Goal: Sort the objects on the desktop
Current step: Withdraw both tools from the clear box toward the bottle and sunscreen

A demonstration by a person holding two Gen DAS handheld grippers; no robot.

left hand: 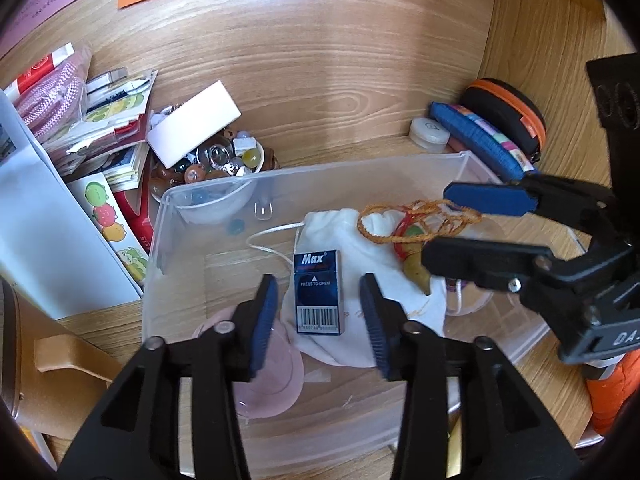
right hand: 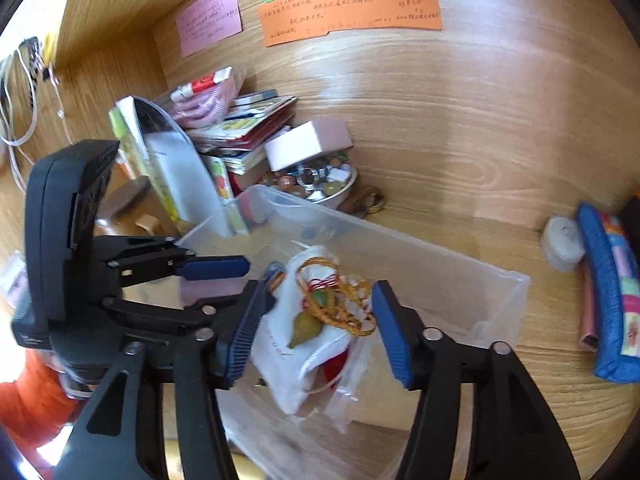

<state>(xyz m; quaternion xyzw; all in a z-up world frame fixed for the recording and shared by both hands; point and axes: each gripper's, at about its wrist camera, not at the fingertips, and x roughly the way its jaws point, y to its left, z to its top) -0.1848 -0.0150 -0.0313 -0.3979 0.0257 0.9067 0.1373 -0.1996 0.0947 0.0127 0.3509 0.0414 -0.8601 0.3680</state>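
Blue staple box (left hand: 318, 293) on white pouch (left hand: 360, 280) inside clear bin (left hand: 168, 216), between parted left gripper (left hand: 320, 318) pads, untouched. Right gripper (right hand: 316, 328) parted over charm (right hand: 332, 306), no grip. Bin front cut off.

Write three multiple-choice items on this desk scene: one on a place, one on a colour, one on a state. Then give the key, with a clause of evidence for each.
1. Where does the blue Max box lie?
A. On the white cloth pouch inside the clear plastic bin
B. On the book stack outside the bin
C. In the bowl of beads

2. What colour is the largest paper note on the back wall?
A. Yellow
B. Orange
C. White

3. How does the left gripper stand?
A. Shut on the Max box
B. Shut on the pouch
C. Open, fingers apart on either side of the box

Key: 1 A, the box rests on the pouch within the bin's walls. 2 B, the note is plainly orange. 3 C, gaps show between both fingers and the box.
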